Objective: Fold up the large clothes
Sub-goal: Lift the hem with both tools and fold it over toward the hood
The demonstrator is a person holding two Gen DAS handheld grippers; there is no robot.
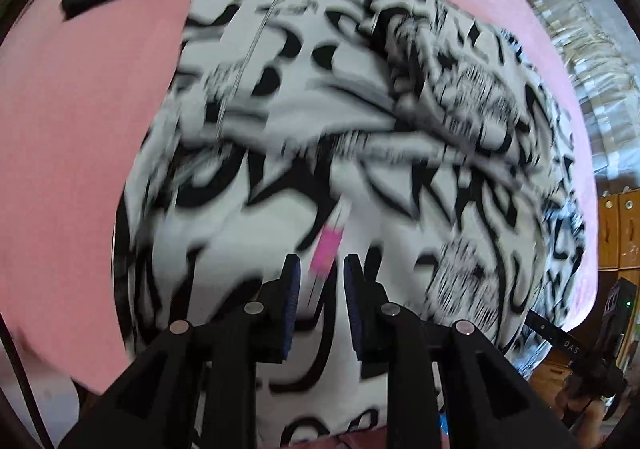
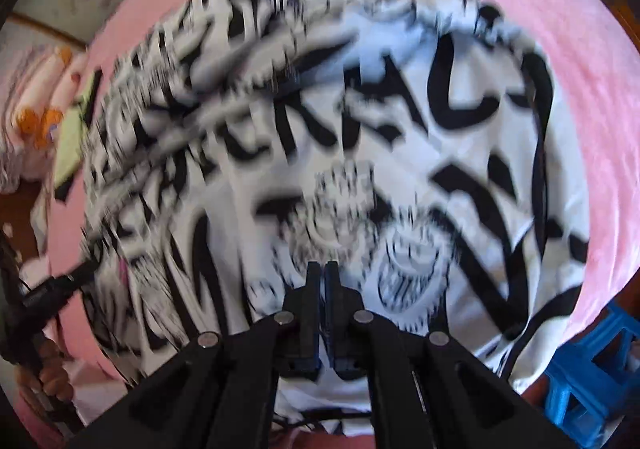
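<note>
Filling the centre of the left wrist view: black-and-white printed garment (image 1: pixel 320 137) on pink bed sheet (image 1: pixel 80 121); left gripper (image 1: pixel 320 269) slightly parted, holding nothing. Right wrist view: right gripper (image 2: pixel 323 269) closed, empty. Risk: loose folded layer at upper right slipping apart.

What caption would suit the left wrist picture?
Open left gripper hovering above a black-and-white printed garment spread on a pink bed sheet.
</note>
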